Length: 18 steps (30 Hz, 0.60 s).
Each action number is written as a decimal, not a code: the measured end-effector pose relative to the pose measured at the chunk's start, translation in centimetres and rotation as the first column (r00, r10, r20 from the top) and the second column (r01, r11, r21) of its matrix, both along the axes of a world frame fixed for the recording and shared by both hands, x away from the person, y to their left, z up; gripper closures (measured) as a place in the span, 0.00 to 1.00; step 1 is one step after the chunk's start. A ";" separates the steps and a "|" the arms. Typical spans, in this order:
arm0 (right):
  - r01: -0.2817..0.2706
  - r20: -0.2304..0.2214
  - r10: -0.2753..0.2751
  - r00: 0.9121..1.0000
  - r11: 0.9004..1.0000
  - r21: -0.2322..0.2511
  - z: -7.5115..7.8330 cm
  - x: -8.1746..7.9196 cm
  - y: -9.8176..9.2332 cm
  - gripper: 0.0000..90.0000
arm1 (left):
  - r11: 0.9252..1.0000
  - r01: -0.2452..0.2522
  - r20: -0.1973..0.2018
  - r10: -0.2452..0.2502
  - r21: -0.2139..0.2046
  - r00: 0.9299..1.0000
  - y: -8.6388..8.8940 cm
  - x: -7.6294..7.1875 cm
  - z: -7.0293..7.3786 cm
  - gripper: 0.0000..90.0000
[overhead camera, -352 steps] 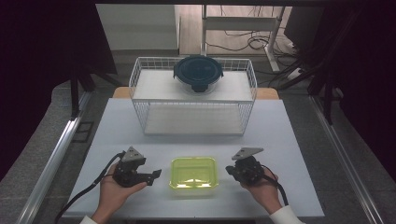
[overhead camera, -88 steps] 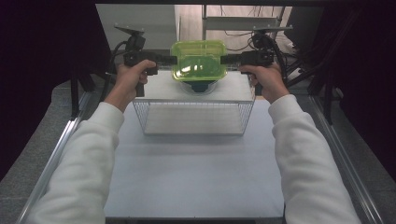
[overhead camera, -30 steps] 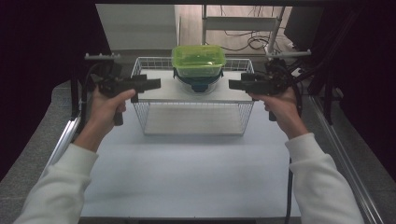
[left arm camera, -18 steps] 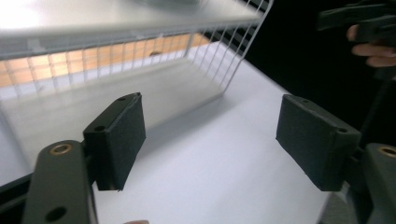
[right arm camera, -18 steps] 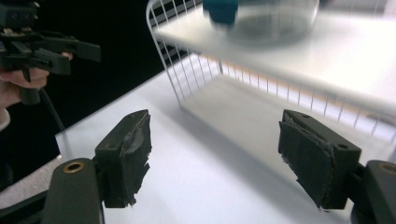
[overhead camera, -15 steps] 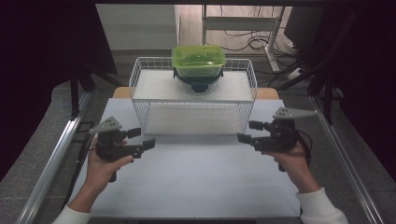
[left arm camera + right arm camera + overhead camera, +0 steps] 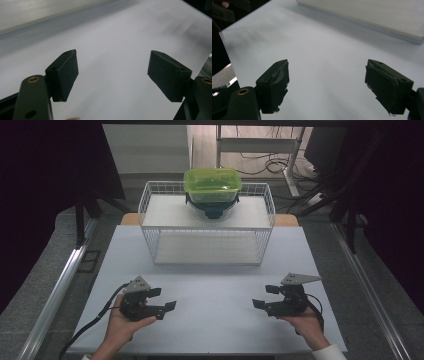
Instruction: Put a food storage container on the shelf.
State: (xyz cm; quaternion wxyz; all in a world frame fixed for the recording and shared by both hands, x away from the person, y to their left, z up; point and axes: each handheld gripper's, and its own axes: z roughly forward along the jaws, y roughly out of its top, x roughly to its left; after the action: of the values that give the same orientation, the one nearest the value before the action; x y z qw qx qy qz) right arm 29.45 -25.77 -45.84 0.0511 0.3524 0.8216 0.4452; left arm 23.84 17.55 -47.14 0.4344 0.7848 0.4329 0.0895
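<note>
A green see-through container (image 7: 212, 185) rests on a dark round bowl (image 7: 212, 211) on the upper level of a white wire basket (image 7: 210, 247) at the back of the table. My left gripper (image 7: 164, 298) lies low over the white table (image 7: 215, 325) at the front left, open, with only table surface between its pads (image 7: 112, 72). At the front right is my right gripper (image 7: 262, 296), also open. Its jaws have just been opening and nothing is between them (image 7: 327, 80). Both grippers point inward, far from the basket.
A wide strip of white tabletop lies between the two grippers and the basket. A metal rail (image 7: 60, 290) runs along the left side of the table, and another (image 7: 370, 290) along the right. Cables and a stand (image 7: 260, 145) sit behind the basket.
Both hands have come down and back from beside the basket to the front of the table. The green container has stayed on the bowl in the basket.
</note>
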 end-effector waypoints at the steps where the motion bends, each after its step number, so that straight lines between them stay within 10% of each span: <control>1: -0.002 0.003 0.002 1.000 1.000 -0.014 -0.2 0.0 0.1 0.21 | 1.000 0.001 0.000 -0.001 0.003 1.000 -0.1 -0.1 -0.1 0.27; 18: 0.008 0.002 -0.008 1.000 1.000 -0.009 -0.8 -0.2 -0.2 0.21 | 1.000 -0.024 -0.008 0.024 -0.013 1.000 0.2 0.6 -0.4 0.26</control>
State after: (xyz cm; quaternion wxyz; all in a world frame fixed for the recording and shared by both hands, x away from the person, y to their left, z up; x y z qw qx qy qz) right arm 29.21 -25.98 -46.67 0.0554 0.3551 0.8221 0.4415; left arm 24.49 17.74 -47.58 0.4365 0.7771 0.4446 0.0887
